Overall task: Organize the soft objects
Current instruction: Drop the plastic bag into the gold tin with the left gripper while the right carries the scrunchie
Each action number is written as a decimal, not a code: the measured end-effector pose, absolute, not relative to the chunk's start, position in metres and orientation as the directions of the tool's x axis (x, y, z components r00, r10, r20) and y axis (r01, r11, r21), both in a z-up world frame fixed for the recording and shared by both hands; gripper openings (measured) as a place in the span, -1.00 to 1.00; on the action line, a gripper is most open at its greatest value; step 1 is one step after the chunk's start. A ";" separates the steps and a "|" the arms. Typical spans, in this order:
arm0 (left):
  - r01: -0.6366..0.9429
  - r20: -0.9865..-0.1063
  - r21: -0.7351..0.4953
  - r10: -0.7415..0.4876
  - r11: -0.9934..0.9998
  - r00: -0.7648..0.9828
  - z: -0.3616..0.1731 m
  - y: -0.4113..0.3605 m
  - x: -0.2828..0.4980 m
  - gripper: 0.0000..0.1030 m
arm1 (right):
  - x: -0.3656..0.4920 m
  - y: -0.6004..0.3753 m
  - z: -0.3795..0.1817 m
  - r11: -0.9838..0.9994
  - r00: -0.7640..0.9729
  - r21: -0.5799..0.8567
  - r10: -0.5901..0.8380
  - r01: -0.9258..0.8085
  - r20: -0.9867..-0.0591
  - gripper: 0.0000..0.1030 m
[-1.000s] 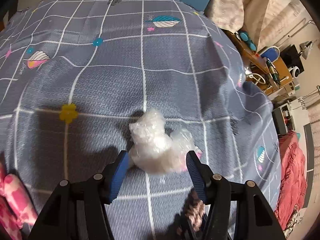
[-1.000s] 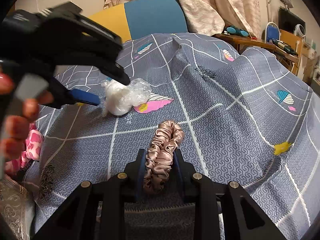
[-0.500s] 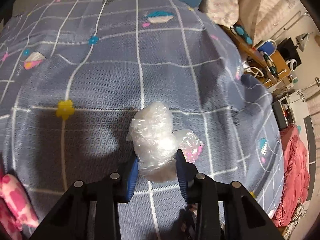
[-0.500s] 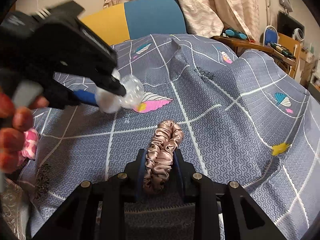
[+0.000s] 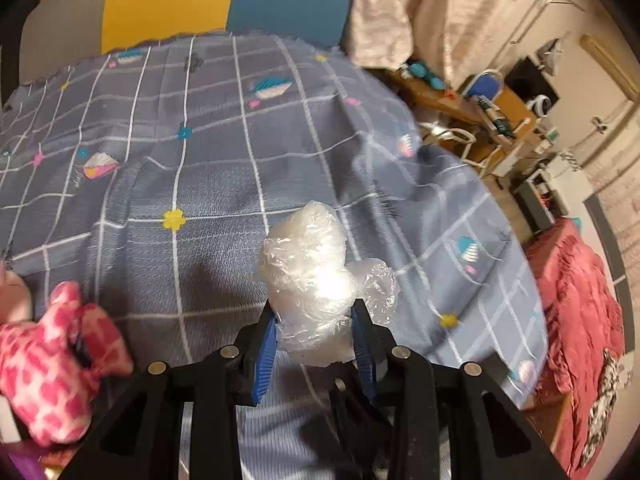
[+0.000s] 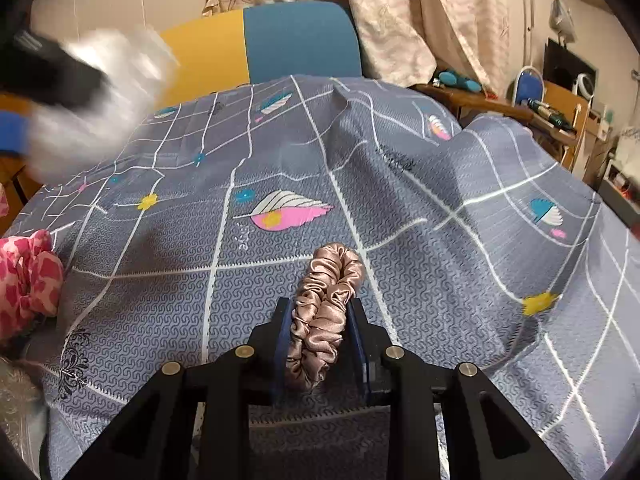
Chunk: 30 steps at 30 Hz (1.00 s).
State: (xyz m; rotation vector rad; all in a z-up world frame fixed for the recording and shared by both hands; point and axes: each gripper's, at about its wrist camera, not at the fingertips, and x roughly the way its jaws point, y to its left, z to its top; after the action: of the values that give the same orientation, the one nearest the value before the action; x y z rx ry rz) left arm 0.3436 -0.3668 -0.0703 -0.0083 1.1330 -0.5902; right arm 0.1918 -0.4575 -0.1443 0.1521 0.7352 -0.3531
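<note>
Covering the surface is a grey-blue cloth (image 6: 400,240) with a white grid, printed shells and small flowers, its weave finely patterned and its right side rumpled into folds. Beyond its far edge stands a chair back (image 6: 260,44) in yellow and teal, with pale patterned curtains (image 6: 400,20) behind and a cluttered wooden desk (image 5: 492,108) off the far right corner. A red crumpled fabric (image 5: 576,304) lies past the right edge. The left tongs (image 5: 316,340) are closed on a crinkly clear plastic-wrapped white bundle (image 5: 308,272), lumpy and glossy, held above the cloth; in the right wrist view it appears only as a blur at upper left. The right tongs (image 6: 320,344) are clamped on a champagne satin scrunchie (image 6: 326,304), ruched and shiny, near the front edge. A fuzzy pink-and-white spotted item (image 5: 52,364) sits at the left edge.
</note>
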 end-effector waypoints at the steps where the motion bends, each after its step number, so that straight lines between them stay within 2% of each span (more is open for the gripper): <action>1: 0.445 -0.843 -0.301 -0.454 0.843 0.289 -0.065 -0.365 0.339 -0.33 | 0.191 -0.455 -0.143 0.931 0.689 0.000 -0.270 0.365 -0.672 -0.46; 13: 0.544 -0.725 -0.331 -0.577 0.771 0.376 0.026 -0.272 0.246 -0.33 | 0.176 -0.437 -0.120 0.943 0.747 -0.057 -0.295 0.326 -0.596 -0.46; 22: 0.528 -0.665 -0.342 -0.597 0.778 0.449 0.049 -0.182 0.207 -0.33 | 0.153 -0.431 -0.108 0.946 0.737 -0.056 -0.286 0.320 -0.613 -0.46; 30: 0.427 -0.612 -0.405 -0.586 0.809 0.531 0.038 -0.102 0.184 -0.33 | 0.116 -0.414 -0.096 0.954 0.741 -0.045 -0.259 0.296 -0.620 -0.46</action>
State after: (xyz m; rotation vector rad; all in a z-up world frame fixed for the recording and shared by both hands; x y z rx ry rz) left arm 0.1836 -0.1017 0.0377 -0.2158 0.8086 -0.6097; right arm 0.1160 -0.4142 -0.0963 0.0576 0.6713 -0.3044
